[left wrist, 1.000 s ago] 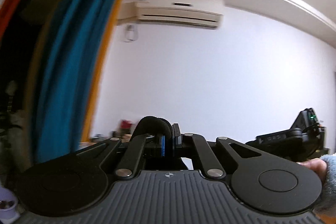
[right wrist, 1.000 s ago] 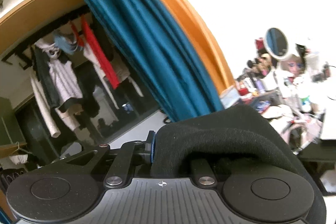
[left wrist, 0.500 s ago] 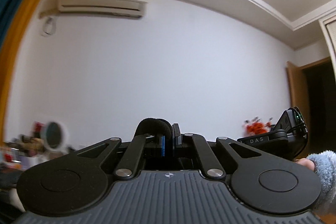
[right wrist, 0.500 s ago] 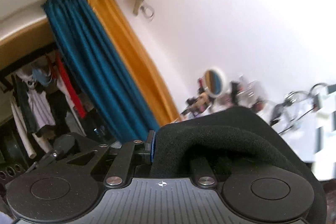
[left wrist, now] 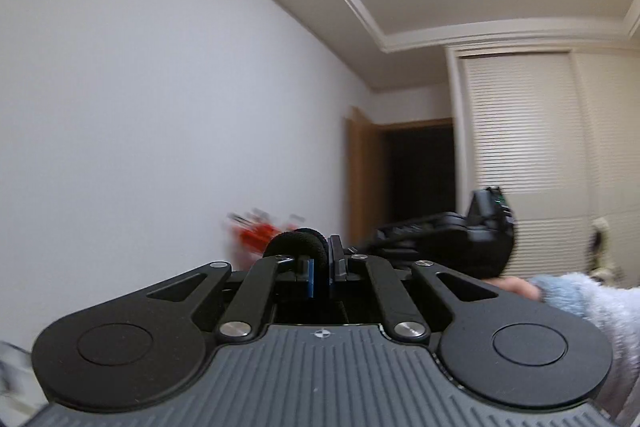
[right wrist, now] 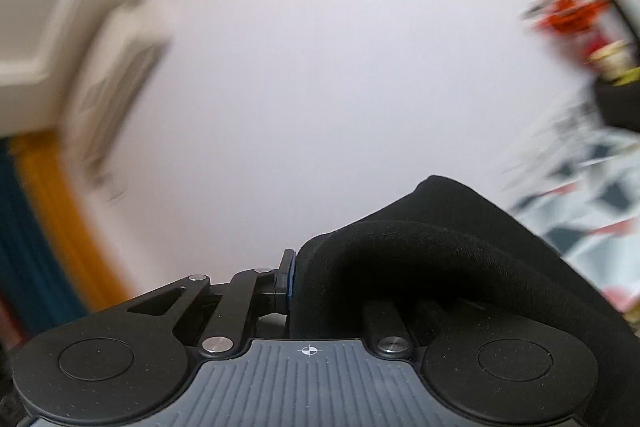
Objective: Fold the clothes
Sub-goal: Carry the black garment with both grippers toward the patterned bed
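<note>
A black garment is held up between both grippers, which point level at the room. In the left wrist view my left gripper [left wrist: 320, 269] is shut on a small rolled edge of the black garment [left wrist: 294, 243]. In the right wrist view my right gripper [right wrist: 294, 279] is shut on the black garment [right wrist: 440, 259], which bulges over its right finger and hides it. The right gripper's black housing [left wrist: 480, 235] shows at the right of the left wrist view, with a hand [left wrist: 514, 285] in a fluffy grey-blue sleeve [left wrist: 592, 303] behind it.
A white wall [left wrist: 160, 107] fills most of both views. A dark doorway [left wrist: 416, 187] and louvred wardrobe doors [left wrist: 528, 155] stand to the right. Blurred red objects [right wrist: 572, 11], patterned bedding [right wrist: 592, 195], an air conditioner [right wrist: 116, 83] and orange and blue curtains [right wrist: 52, 227] show.
Both views have swung fast to the right, from the curtains and hanging clothes across the wall to the doorway and wardrobe. Both grips on the black garment look the same.
</note>
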The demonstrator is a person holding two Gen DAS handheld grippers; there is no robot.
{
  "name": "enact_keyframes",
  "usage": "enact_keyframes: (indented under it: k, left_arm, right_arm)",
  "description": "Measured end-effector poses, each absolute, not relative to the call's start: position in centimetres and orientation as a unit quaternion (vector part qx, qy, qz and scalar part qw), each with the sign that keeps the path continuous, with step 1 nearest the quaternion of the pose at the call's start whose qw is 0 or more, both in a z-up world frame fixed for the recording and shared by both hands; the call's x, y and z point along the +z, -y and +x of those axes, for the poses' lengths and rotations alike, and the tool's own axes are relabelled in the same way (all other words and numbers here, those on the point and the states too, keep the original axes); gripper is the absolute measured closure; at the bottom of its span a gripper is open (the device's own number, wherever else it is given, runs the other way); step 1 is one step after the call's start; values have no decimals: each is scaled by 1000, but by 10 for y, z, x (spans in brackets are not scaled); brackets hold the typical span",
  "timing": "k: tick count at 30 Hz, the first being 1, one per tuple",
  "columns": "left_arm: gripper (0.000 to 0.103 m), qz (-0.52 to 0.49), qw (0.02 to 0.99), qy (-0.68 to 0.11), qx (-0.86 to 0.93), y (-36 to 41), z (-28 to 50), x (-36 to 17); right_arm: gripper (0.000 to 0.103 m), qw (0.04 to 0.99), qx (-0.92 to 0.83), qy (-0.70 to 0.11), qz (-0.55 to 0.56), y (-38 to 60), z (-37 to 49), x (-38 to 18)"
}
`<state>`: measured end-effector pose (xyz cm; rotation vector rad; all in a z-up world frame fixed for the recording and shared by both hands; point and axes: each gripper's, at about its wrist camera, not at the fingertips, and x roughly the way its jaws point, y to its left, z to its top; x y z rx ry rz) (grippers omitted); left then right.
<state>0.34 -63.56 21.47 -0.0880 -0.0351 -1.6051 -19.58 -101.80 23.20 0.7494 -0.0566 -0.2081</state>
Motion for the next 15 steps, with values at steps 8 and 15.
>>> enact_keyframes:
  k: [8, 15]
  left_arm:
    - [97, -90, 621, -97, -772, 808, 110, 219]
    - [97, -111, 657, -104, -738, 887, 245, 209]
  right_arm:
    - [93, 897, -321, 14, 302, 1158, -152, 246]
    - [93, 912, -327, 2, 247, 1285, 14, 287]
